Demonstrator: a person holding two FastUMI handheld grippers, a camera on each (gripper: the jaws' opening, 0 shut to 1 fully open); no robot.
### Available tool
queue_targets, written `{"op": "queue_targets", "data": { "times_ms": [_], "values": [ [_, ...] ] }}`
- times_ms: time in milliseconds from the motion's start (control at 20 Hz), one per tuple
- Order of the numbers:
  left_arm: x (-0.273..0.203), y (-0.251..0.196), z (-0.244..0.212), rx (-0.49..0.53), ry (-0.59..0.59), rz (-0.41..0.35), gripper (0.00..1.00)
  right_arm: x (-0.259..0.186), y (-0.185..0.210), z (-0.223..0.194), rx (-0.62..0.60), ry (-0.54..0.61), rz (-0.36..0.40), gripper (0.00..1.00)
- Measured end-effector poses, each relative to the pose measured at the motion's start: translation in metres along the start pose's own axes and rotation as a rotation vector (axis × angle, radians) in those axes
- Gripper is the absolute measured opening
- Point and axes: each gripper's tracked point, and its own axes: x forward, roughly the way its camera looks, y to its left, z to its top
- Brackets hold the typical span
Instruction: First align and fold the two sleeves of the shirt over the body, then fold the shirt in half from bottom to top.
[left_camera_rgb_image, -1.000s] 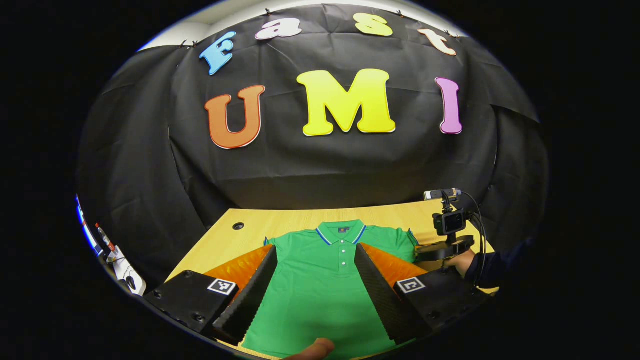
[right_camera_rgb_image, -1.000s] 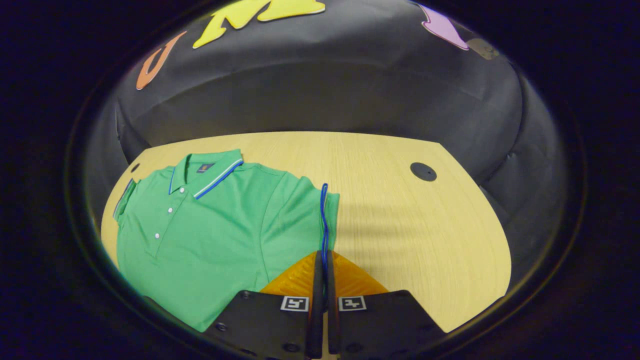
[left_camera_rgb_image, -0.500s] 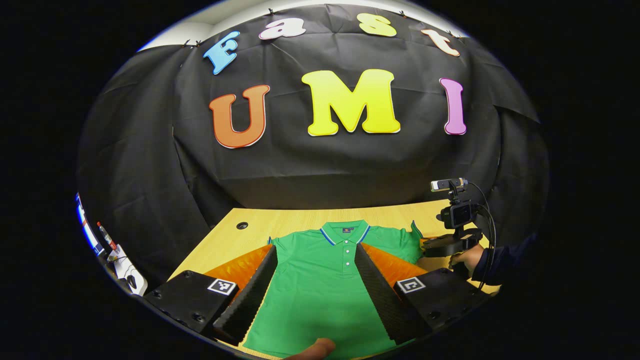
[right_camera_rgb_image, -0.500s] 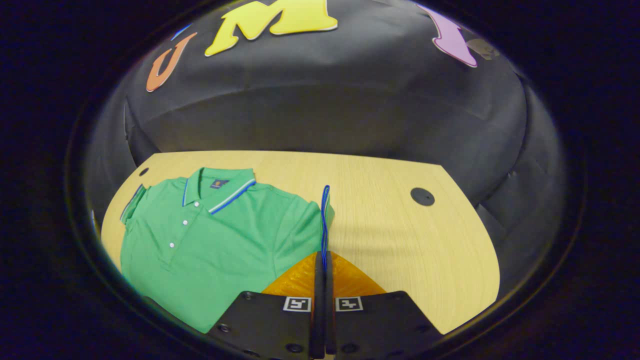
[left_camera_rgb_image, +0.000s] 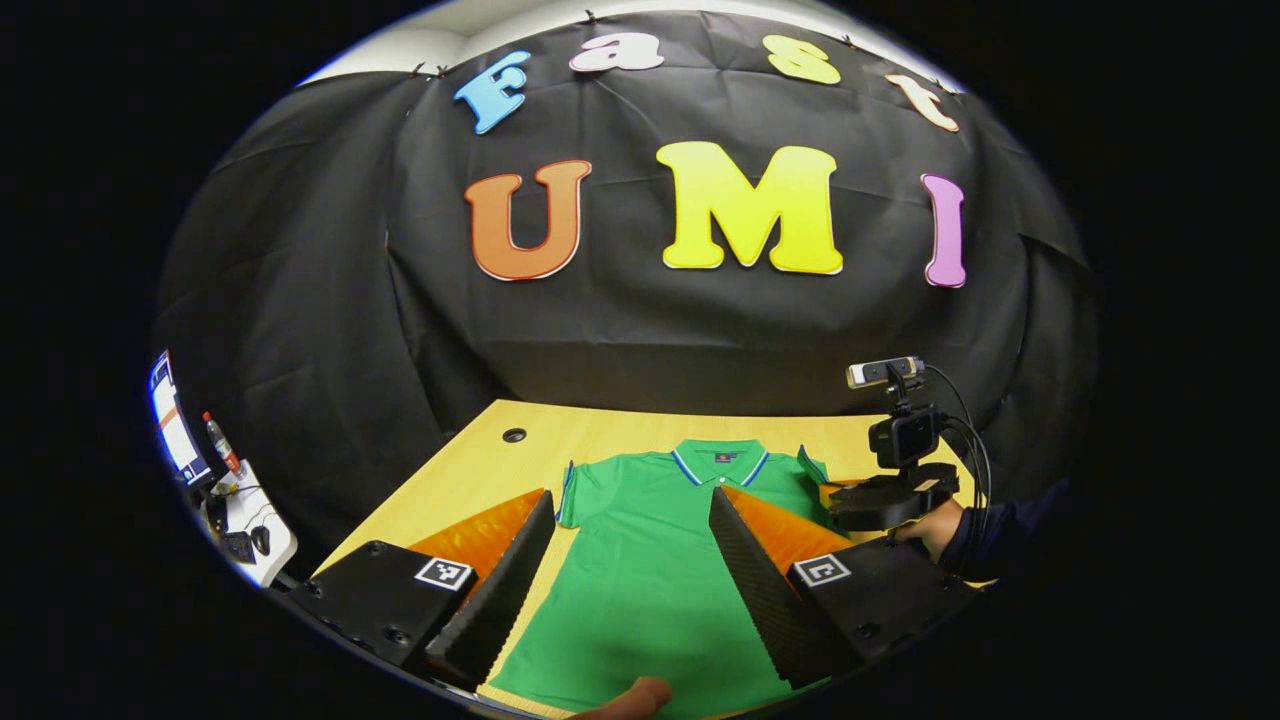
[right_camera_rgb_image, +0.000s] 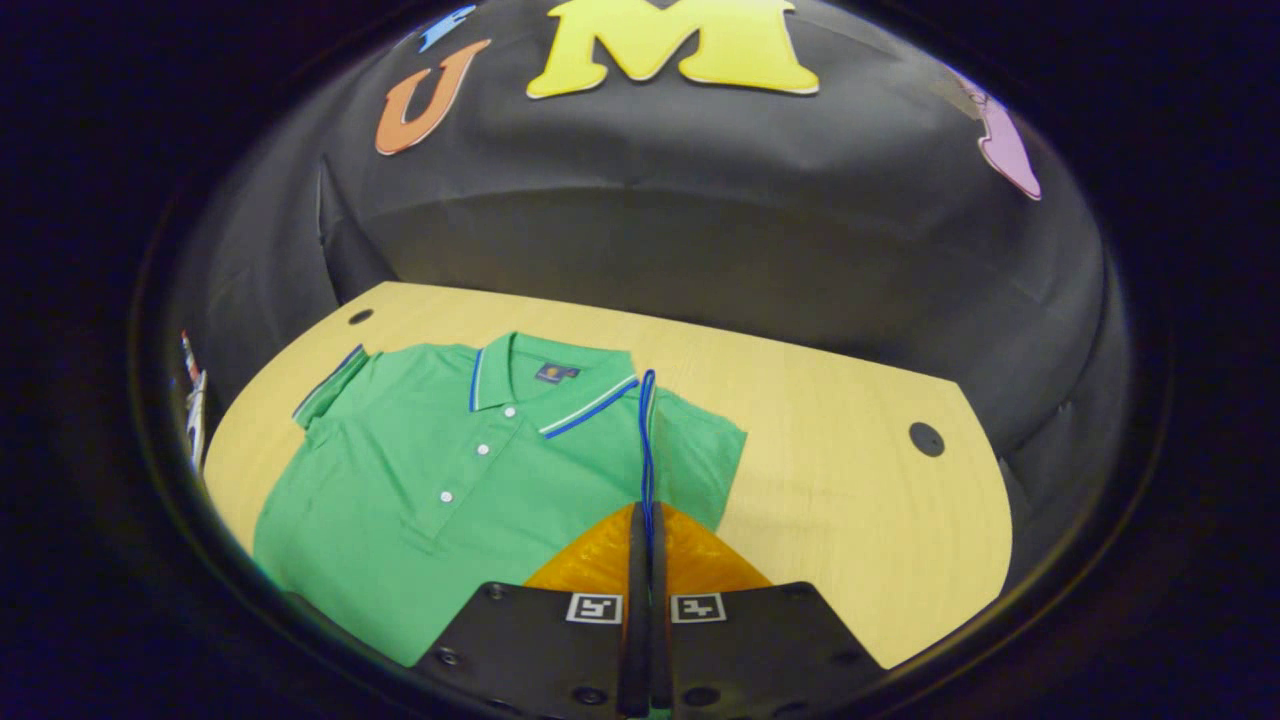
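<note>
Right gripper view showed our right gripper (right_camera_rgb_image: 646, 560) pinching the sleeve (right_camera_rgb_image: 690, 450) cuff, lifted to fold over the shirt (right_camera_rgb_image: 440, 500) on the table (right_camera_rgb_image: 850, 480); our left gripper (left_camera_rgb_image: 630, 560) hovered open above.

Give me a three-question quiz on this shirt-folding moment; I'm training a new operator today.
1. True or false: the right gripper is shut on the sleeve cuff.
2. The left gripper hangs over: A) the bare table, B) the green polo shirt, C) the booth wall?
3. Fill in: the left gripper's jaws stand ____.

Key: 1 true; 2 B; 3 open.
</note>
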Motion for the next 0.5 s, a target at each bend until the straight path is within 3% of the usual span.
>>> {"op": "queue_targets", "data": {
  "times_ms": [450, 500],
  "values": [
    [-0.011, 0.037, -0.013, -0.022, 0.017, 0.062, 1.0, 0.009, 0.015, -0.019, 0.025, 0.057, -0.044, 0.0],
    [-0.012, 0.041, -0.015, -0.022, 0.025, 0.066, 1.0, 0.006, 0.015, -0.016, 0.043, 0.05, -0.051, 0.08]
  ]
}}
